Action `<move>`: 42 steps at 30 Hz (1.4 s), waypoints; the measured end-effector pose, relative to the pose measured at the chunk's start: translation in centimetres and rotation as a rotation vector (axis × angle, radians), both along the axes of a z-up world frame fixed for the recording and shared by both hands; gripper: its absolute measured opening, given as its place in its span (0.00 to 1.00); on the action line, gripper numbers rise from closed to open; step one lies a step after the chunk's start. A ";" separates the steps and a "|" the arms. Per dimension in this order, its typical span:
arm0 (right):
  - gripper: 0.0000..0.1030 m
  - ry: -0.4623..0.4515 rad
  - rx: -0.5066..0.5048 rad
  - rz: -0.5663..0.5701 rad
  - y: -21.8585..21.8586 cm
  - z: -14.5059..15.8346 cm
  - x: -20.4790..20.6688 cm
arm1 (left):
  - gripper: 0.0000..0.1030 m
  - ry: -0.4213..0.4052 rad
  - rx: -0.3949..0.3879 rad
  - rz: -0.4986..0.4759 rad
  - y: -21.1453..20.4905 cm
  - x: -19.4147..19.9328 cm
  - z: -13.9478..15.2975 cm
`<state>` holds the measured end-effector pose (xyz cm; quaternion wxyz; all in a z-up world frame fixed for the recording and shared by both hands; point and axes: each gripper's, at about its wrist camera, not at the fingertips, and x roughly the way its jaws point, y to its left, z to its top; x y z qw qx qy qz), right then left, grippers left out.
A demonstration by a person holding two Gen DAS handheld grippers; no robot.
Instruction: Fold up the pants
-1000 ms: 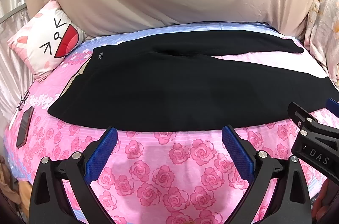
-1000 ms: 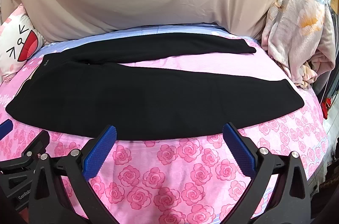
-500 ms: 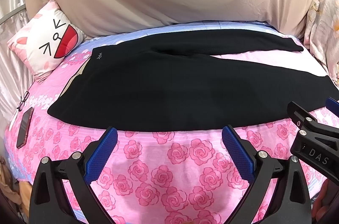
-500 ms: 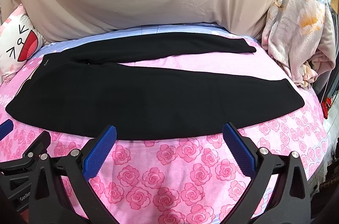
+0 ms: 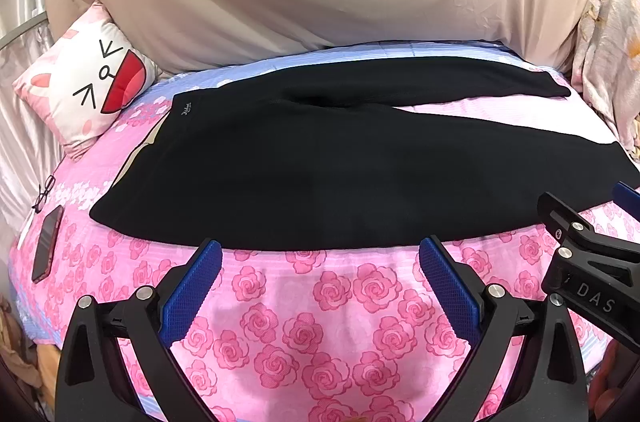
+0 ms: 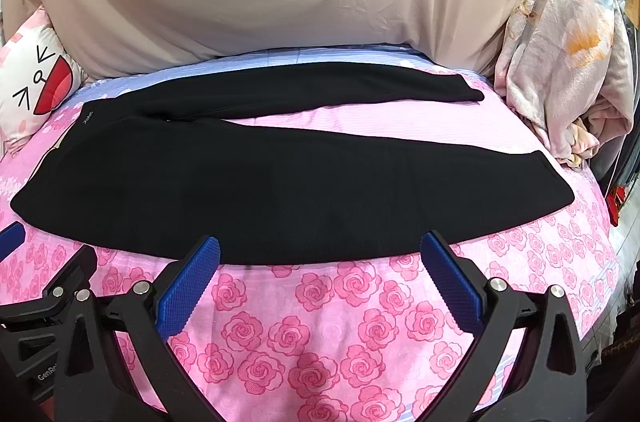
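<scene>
Black fabric pants [image 5: 340, 174] lie flat on the pink rose-print bedsheet [image 5: 320, 310], beyond both wide-spread, empty grippers, left gripper [image 5: 320, 286] and right gripper [image 6: 320, 282]; only the left view shows a dark phone [image 5: 46, 242] left of the pants, only the right a crumpled floral blanket [image 6: 560, 62] to their right.

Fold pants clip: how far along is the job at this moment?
Done: the black pants lie spread flat on the rose-print bedspread, legs apart in a V, waistband toward the cartoon pillow.
In hand: nothing. The left gripper and right gripper are both open just short of the near edge, not touching fabric.
Left: every fold; no layer is doubled over.
</scene>
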<state>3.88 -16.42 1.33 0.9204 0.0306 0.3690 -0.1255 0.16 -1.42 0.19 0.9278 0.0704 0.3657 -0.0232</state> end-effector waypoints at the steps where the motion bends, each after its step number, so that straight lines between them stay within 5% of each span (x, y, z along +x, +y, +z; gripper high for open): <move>1: 0.95 0.000 -0.001 0.000 0.0 0.0 0.0 | 0.94 0.000 0.000 -0.001 0.0 0.0 0.0; 24: 0.95 0.001 -0.009 0.027 -1.9 -0.2 1.4 | 0.94 0.021 0.011 0.010 0.2 1.8 -0.2; 27: 0.95 -0.027 0.034 0.037 -6.5 0.6 3.4 | 0.95 0.043 -0.008 0.005 1.2 3.9 0.1; 33: 0.95 -0.048 0.089 -0.083 -22.7 1.6 12.3 | 0.95 0.020 0.007 0.047 4.0 10.6 1.1; 37: 0.95 -0.025 0.087 -0.138 -32.3 1.2 19.7 | 0.95 0.066 -0.067 0.140 8.3 17.8 1.3; 42: 0.95 0.022 0.112 -0.124 -39.3 -0.8 27.5 | 0.94 0.082 -0.106 0.308 14.8 26.8 1.1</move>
